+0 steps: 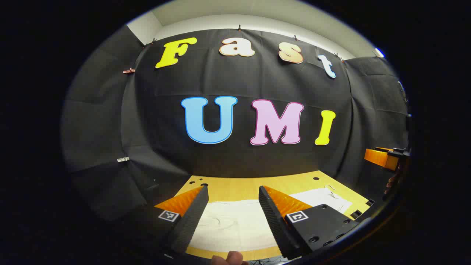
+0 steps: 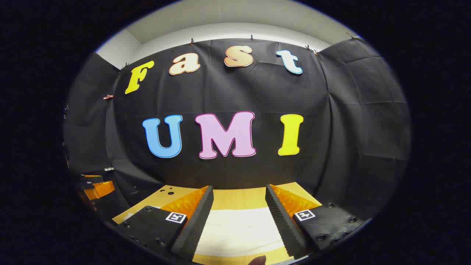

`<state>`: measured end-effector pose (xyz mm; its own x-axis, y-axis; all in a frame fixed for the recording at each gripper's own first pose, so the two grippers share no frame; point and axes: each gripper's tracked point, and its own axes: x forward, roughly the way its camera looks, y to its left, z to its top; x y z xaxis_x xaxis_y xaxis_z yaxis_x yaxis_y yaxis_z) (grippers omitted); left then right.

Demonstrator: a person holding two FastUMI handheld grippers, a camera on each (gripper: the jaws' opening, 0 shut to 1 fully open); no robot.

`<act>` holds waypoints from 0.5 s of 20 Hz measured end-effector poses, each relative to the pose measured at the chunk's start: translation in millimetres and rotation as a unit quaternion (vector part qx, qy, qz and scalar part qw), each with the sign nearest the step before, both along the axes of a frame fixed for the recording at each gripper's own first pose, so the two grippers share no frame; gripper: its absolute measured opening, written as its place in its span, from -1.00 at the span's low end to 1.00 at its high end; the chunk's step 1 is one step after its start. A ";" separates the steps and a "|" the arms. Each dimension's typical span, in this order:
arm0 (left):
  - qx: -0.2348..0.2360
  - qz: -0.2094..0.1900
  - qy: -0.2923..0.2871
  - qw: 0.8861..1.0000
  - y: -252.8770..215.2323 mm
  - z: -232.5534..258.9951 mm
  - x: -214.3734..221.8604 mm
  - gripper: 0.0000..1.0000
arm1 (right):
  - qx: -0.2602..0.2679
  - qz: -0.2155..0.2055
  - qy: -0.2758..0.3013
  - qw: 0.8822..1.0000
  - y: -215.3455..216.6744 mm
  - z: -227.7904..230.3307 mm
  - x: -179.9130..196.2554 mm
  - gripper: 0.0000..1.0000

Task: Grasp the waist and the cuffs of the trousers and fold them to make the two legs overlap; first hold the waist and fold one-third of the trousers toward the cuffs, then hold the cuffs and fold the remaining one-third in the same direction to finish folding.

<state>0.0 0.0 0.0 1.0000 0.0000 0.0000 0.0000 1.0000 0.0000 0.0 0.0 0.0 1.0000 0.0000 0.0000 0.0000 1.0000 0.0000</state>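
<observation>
Below both tools: white trousers [image 1: 235, 224] flat on bench [image 1: 250, 186], long axis left-right.
Left tool [image 1: 233, 200]: yours gapes wide, empty.
Right tool [image 2: 239, 202]: likewise, empty.

Left gripper [image 1: 233, 195]: jaws spread wide, nothing between fingers, held raised above trousers [image 1: 235, 224]. Right gripper [image 2: 239, 197]: jaws likewise spread wide, nothing gripped, raised above trousers. Fingertip [image 1: 230, 257] of holding hand visible at lower edge.

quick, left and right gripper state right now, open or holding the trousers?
left gripper: open, holding nothing, above the white trousers.
right gripper: open, holding nothing, trousers below it.
</observation>
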 end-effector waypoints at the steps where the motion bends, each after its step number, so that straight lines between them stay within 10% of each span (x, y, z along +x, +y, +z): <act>1: 0.001 -0.001 0.000 1.000 -0.2 -1.3 -0.5 0.81 | -0.001 0.001 0.001 1.000 0.4 -0.1 0.1 0.82; 10: 0.006 -0.011 0.008 1.000 -1.0 -8.3 -5.6 0.81 | -0.013 0.005 0.008 1.000 7.8 -4.9 -8.9 0.82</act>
<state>-5.6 -1.0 -8.3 0.9996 -0.0220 -0.0171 0.0222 0.9997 0.0120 -8.9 7.8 -4.9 0.9998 0.0107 -0.0168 -0.0111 0.9996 -0.0251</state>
